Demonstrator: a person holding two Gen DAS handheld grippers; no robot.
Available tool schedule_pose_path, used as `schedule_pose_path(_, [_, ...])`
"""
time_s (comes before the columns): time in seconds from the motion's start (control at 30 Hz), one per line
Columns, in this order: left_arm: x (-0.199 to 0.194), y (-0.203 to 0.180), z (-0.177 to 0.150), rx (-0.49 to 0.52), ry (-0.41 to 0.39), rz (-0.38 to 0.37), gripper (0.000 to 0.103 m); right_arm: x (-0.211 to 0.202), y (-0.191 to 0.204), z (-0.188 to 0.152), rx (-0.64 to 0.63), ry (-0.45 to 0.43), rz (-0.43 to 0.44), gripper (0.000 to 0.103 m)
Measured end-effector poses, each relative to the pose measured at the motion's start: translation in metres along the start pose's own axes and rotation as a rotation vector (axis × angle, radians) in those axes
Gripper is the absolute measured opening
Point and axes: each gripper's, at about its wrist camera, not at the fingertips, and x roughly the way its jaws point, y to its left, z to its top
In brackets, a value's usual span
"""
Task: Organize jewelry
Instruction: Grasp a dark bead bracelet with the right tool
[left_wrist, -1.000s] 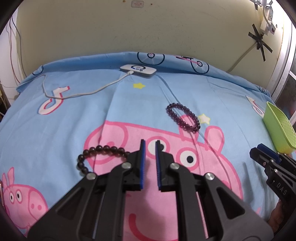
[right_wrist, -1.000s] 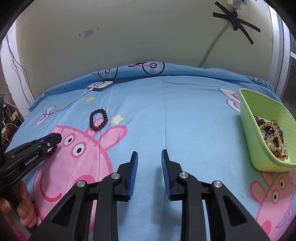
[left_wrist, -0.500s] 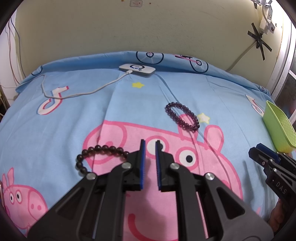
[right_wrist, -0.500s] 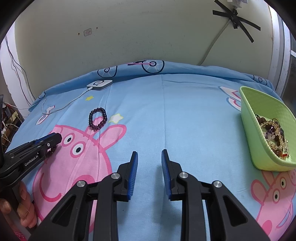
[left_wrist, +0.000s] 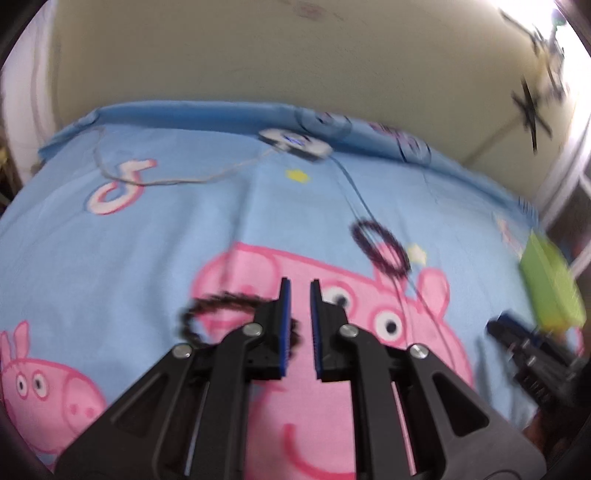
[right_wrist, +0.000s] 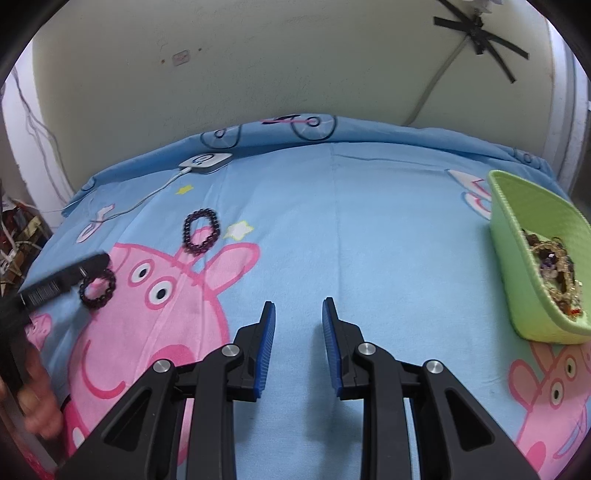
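A dark beaded bracelet (left_wrist: 218, 306) lies on the blue cartoon bedsheet just left of my left gripper (left_wrist: 299, 291), partly hidden behind its left finger; in the right wrist view this bracelet (right_wrist: 98, 288) lies just below the left gripper's tip (right_wrist: 92, 264). The left gripper is open with a narrow gap and holds nothing. A second dark purple bracelet (left_wrist: 382, 247) (right_wrist: 201, 230) lies farther back. My right gripper (right_wrist: 297, 314) is open and empty over bare sheet. A green basket (right_wrist: 517, 236) at the right holds several pieces of jewelry (right_wrist: 554, 269).
A white charger puck (right_wrist: 205, 162) with a white cable (left_wrist: 177, 181) lies at the far edge of the bed (right_wrist: 369, 221) by the cream wall. The basket (left_wrist: 550, 284) shows at the right in the blurred left wrist view. Cluttered wires sit off the bed's left side.
The left gripper has moved forward and swung, blurring its view; the near bracelet now sits closer beside its left finger. The right gripper has barely moved.
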Motion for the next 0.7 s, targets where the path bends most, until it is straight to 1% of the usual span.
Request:
schedule_pose_path(0.07, [-0.016,0.017,0.007,-0.041,-0.037,0.023,0.009,0.002,0.002,0.003,-0.013,0.007,0.045,0.008])
schedule_pose_path(0.1, [-0.025,0.028,0.012,-0.048,-0.055,0.059,0.009,0.003,0.005,0.004,-0.024,0.006,0.079,0.008])
schedule_pose_path(0.17, [-0.034,0.046,0.018,-0.055,-0.062,0.103,0.009,0.003,0.012,0.008,-0.053,0.000,0.116,0.008])
schedule_pose_path(0.23, [-0.040,0.065,0.020,-0.085,-0.053,0.103,0.009,0.005,0.019,0.014,-0.076,0.003,0.169,0.008])
schedule_pose_path(0.33, [-0.039,0.085,0.016,-0.116,-0.016,0.081,0.009,0.015,0.026,0.025,-0.067,0.033,0.303,0.008])
schedule_pose_path(0.43, [-0.030,0.089,0.014,-0.117,0.016,0.066,0.009,0.028,0.031,0.038,-0.071,0.060,0.331,0.008])
schedule_pose_path(0.5, [-0.024,0.083,0.016,-0.102,0.032,0.047,0.009,0.034,0.036,0.043,-0.084,0.083,0.348,0.008])
schedule_pose_path(0.57, [-0.020,0.072,0.019,-0.070,0.042,0.029,0.009,0.040,0.047,0.048,-0.108,0.115,0.394,0.008])
schedule_pose_path(0.63, [-0.016,0.060,0.022,-0.027,0.055,0.015,0.010,0.040,0.058,0.050,-0.144,0.116,0.415,0.008])
schedule_pose_path(0.7, [-0.010,0.053,0.022,0.003,0.064,0.031,0.011,0.040,0.070,0.052,-0.179,0.114,0.427,0.008])
